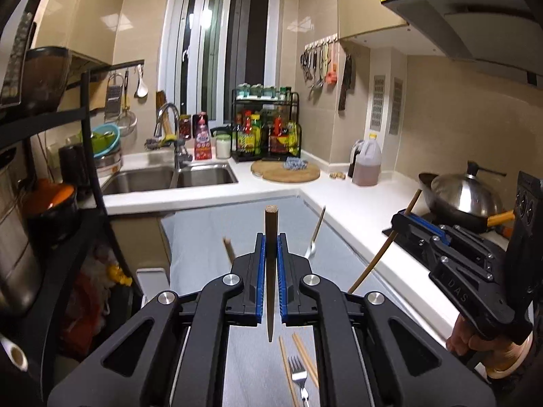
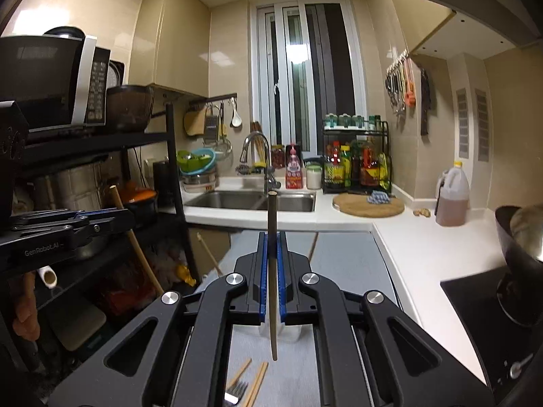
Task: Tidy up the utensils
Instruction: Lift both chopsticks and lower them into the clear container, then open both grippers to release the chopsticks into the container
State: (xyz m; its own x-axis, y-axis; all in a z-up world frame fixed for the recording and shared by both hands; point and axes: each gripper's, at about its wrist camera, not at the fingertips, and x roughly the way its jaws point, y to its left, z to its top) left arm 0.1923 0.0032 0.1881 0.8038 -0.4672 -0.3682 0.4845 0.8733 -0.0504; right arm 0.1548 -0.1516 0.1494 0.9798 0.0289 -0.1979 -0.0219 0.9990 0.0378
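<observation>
Two handheld grippers are held above a grey-covered counter (image 1: 237, 224) in a small kitchen. The left gripper (image 1: 270, 247) has its jaws closed tight on a dark brown chopstick (image 1: 270, 271) that stands upright between the blue pads, blunt end above the jaws and pointed tip below them. The right gripper (image 2: 272, 247) grips a second chopstick (image 2: 272, 271) the same way, jaws shut on it. Below and just beyond the jaws, loose chopsticks (image 1: 288, 369) and a fork (image 1: 298, 373) lie on the counter.
</observation>
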